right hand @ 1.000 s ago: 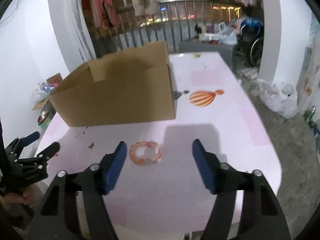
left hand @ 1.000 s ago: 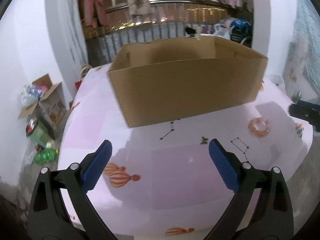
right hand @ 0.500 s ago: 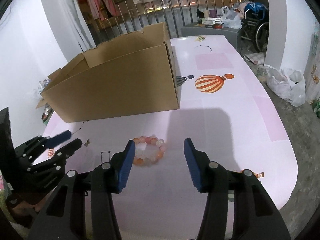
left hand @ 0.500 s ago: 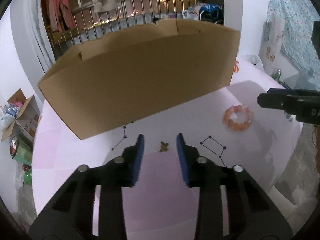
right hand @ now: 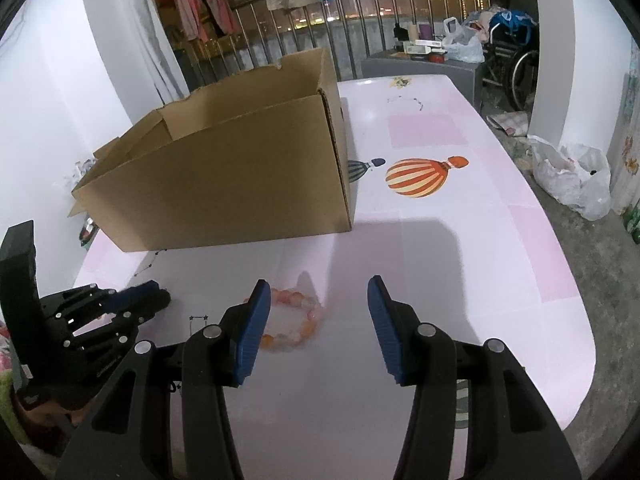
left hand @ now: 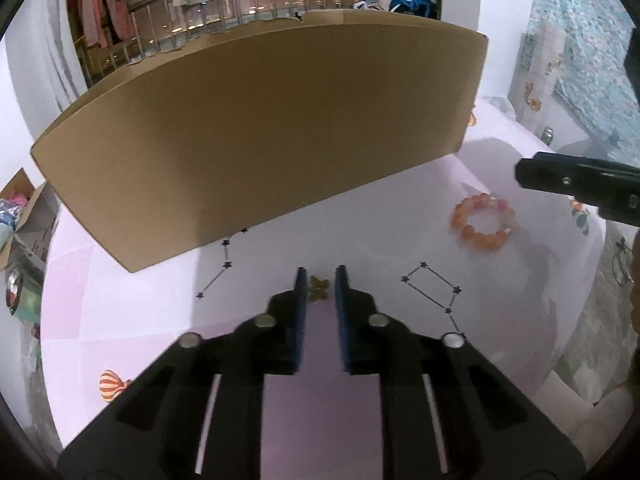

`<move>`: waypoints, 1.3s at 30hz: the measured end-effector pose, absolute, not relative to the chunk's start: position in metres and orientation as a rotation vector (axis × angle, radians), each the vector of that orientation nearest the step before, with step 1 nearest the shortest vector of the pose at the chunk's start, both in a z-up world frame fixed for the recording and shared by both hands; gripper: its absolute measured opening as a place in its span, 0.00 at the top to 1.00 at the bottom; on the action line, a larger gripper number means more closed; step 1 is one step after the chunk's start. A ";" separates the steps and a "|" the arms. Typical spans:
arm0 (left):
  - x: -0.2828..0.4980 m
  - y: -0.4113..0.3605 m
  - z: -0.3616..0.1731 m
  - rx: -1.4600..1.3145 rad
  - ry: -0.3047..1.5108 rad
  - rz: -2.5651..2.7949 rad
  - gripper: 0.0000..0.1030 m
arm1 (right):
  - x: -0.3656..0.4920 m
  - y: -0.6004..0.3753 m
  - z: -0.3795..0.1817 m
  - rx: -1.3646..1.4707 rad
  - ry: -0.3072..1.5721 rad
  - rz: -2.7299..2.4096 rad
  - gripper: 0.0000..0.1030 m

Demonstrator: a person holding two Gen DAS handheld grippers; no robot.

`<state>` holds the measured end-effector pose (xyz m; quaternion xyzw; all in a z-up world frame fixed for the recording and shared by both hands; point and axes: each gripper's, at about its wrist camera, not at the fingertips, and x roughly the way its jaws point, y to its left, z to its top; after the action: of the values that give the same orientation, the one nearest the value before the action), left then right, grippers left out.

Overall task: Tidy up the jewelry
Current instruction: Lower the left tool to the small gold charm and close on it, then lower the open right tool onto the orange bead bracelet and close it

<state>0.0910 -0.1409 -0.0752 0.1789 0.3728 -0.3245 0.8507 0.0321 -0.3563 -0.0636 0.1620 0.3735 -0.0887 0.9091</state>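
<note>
Just in front of the cardboard box [left hand: 260,140], on the left wrist view, your left gripper [left hand: 320,284] is closing hard: a second ago those blue pads stood wide, and now only a thin gap is left. The small gold butterfly charm [left hand: 318,287] sits right in that gap on the pink desk [left hand: 120,312]; the pads look close to it, but you cannot tell yet that they press on it. That means the first pick is almost made, and the box right behind it is the likely drop. Off to the right of the box's near corner lies the orange bead bracelet [left hand: 484,224], flat on the desk, with your other gripper's black finger hanging just above and beyond it.

Over to the right wrist view now. Your right gripper [right hand: 318,316] stands about half open and holds nothing, a touch narrower than a second ago and steady since. The bracelet [right hand: 294,320] lies in front of the box's [right hand: 224,184] long wall, partly behind the left pad, not gripped. Your left gripper [right hand: 154,298] shows low at the left, nearly closed, tips on the desk.
</note>
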 end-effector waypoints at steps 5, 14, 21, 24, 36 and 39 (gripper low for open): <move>0.092 -0.142 -0.076 0.367 0.787 -0.691 0.94 | 0.036 -0.357 -0.067 0.341 0.778 -0.177 0.52; 0.095 -0.140 -0.074 0.332 0.805 -0.686 0.94 | 0.036 -0.357 -0.067 0.341 0.775 -0.178 0.52; 0.095 -0.136 -0.067 0.313 0.786 -0.672 0.94 | 0.036 -0.356 -0.066 0.331 0.782 -0.177 0.52; 0.094 -0.133 -0.066 0.307 0.779 -0.666 0.94 | 0.038 -0.356 -0.067 0.319 0.794 -0.172 0.52; 0.094 -0.130 -0.059 0.298 0.753 -0.644 0.94 | 0.059 -0.349 -0.079 0.245 0.911 -0.132 0.63; 0.093 -0.130 -0.056 0.294 0.750 -0.636 0.94 | 0.062 -0.349 -0.081 0.233 0.932 -0.132 0.68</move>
<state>0.0931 -0.1296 -0.0563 0.1408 0.3586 -0.3043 0.8712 0.0621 -0.3492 -0.0811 0.1122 0.4479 -0.0636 0.8847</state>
